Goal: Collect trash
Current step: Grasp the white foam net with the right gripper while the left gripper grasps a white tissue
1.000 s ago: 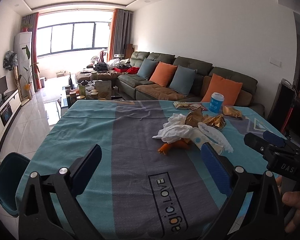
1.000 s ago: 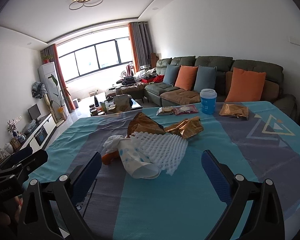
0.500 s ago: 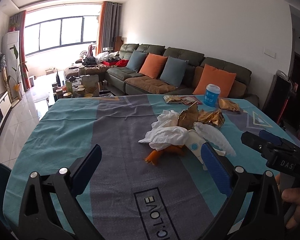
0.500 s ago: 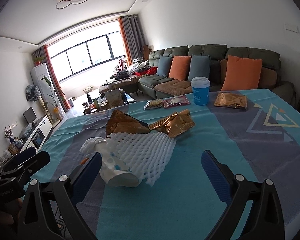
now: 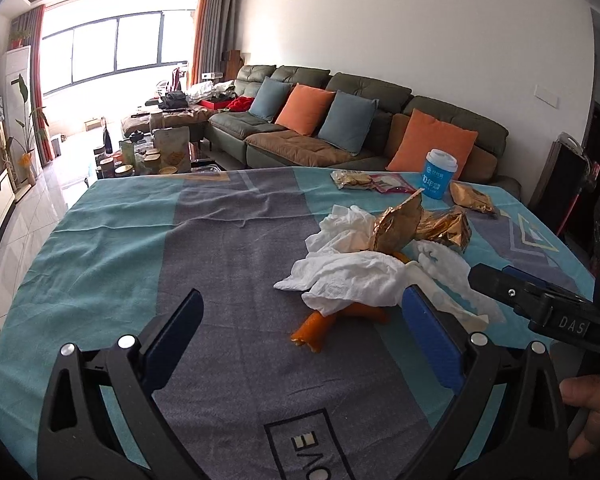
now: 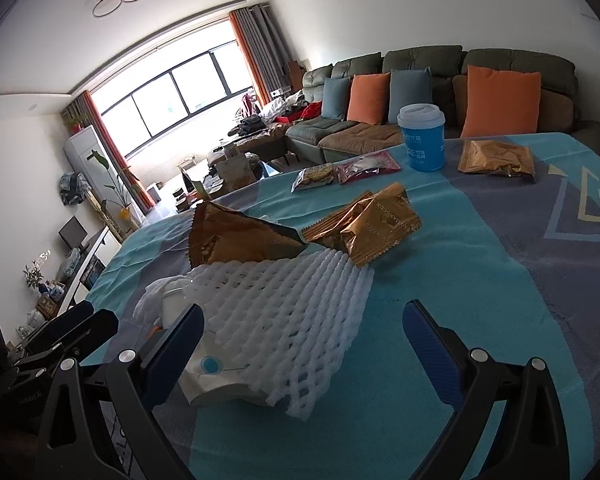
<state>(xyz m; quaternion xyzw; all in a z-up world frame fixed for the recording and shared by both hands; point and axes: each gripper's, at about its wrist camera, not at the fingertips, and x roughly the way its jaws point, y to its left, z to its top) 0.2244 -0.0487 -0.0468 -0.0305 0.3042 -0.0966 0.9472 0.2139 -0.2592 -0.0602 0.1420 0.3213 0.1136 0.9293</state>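
Note:
A trash pile lies on the table: crumpled white tissue (image 5: 348, 276), orange peel (image 5: 320, 326), gold wrappers (image 5: 444, 228), a white foam fruit net (image 6: 284, 312) and a crushed white paper cup (image 6: 216, 380). My left gripper (image 5: 300, 328) is open, low over the cloth, with the peel and tissue just ahead of its right finger. My right gripper (image 6: 304, 336) is open, with the foam net and cup between its fingers. A gold wrapper (image 6: 364, 228) lies beyond the net. The right gripper also shows at the right of the left wrist view (image 5: 540, 304).
A blue cup with white lid (image 6: 422, 138) stands at the table's far side, with snack packets (image 6: 348, 170) and another gold bag (image 6: 498, 158) beside it. The table (image 5: 140, 240) wears a teal and grey cloth. A sofa (image 5: 340, 124) stands behind.
Both grippers have moved forward toward the trash pile, which is now larger in both views. The jaws have stayed open.

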